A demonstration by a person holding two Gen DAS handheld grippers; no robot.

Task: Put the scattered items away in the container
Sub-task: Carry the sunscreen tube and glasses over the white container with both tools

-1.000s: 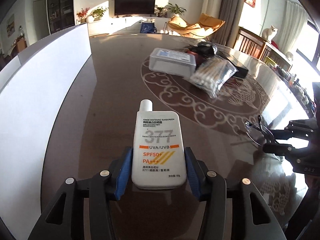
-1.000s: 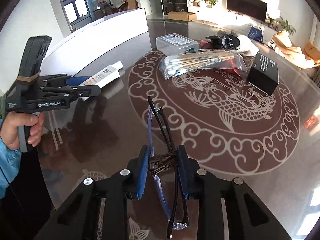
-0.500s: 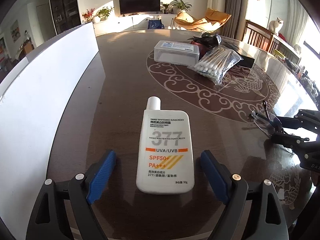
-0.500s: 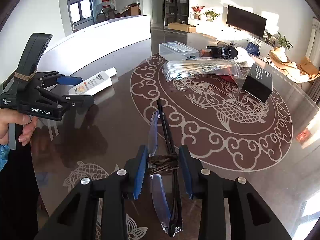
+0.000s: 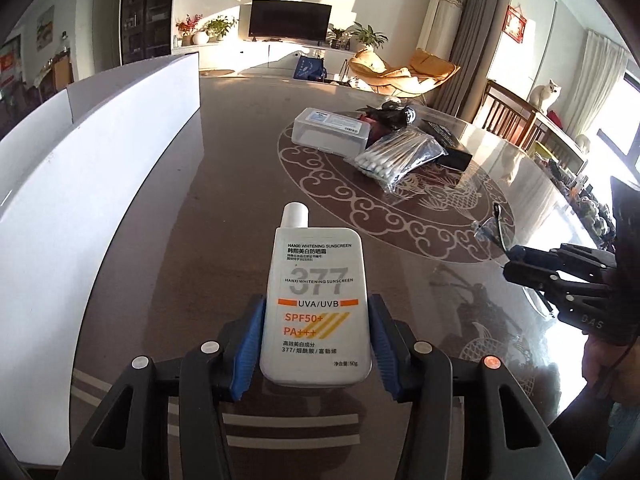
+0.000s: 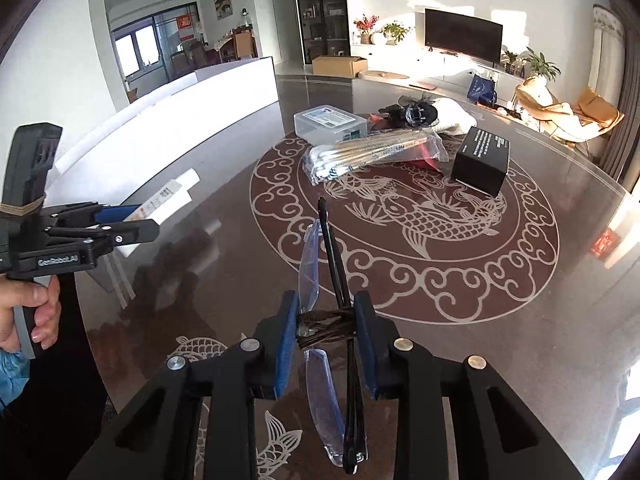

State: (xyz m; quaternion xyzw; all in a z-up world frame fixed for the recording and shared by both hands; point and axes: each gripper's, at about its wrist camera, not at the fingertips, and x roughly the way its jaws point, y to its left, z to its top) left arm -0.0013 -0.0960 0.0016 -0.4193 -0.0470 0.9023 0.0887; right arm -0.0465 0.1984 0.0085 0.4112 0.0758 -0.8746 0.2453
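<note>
Above the glossy table (image 5: 208, 240), left gripper (image 5: 316, 336) freshly reclenched on sunscreen bottle (image 5: 316, 300), right gripper (image 6: 326, 332) clamping folded glasses (image 6: 320, 304) (seemingly rimless).

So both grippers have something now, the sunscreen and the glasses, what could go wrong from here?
The left gripper, whose jaws have just closed again, pinches only the lower end of the sunscreen bottle; the long part sticks out and could swing or slip free. The right gripper clamps the folded glasses by the bridge; a hard squeeze or a knock could scratch or bend the thin lenses.
</note>
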